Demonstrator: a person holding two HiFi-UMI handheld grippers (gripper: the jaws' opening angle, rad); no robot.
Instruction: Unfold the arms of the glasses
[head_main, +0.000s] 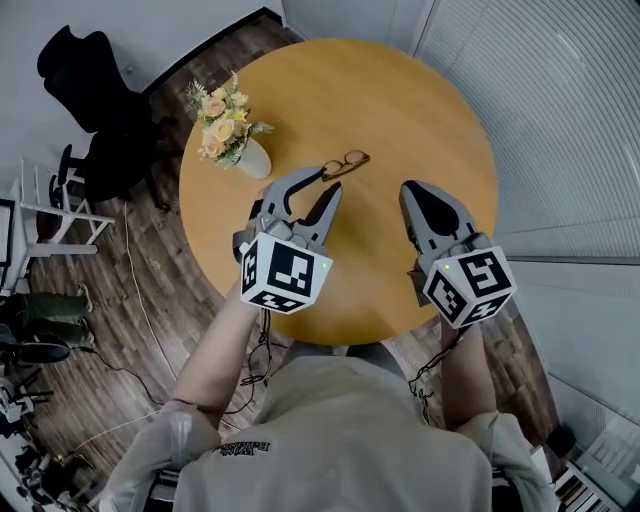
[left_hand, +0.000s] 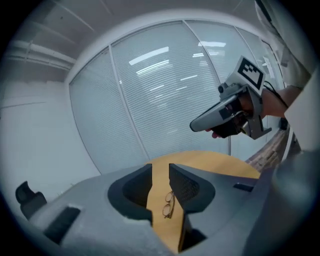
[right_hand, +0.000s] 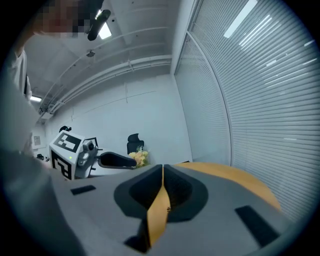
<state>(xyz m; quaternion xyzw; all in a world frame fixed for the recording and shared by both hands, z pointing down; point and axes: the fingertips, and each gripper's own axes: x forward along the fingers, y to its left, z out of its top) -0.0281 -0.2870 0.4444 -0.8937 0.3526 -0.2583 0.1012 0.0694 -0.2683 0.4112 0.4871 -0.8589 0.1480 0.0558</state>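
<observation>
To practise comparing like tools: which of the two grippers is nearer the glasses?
The left gripper, jaws apart, its tips close beside the glasses; the right gripper, jaws together, is farther off.

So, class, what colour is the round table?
The round wooden table is yellow-tan; head view shows best.

Probably an office: blinded glass partitions (head_main: 565, 120), a black swivel chair (head_main: 85, 70).

Smooth wood table (head_main: 420, 110), thin metal glasses (head_main: 346, 162), matt plastic left gripper (head_main: 325, 181)
</observation>
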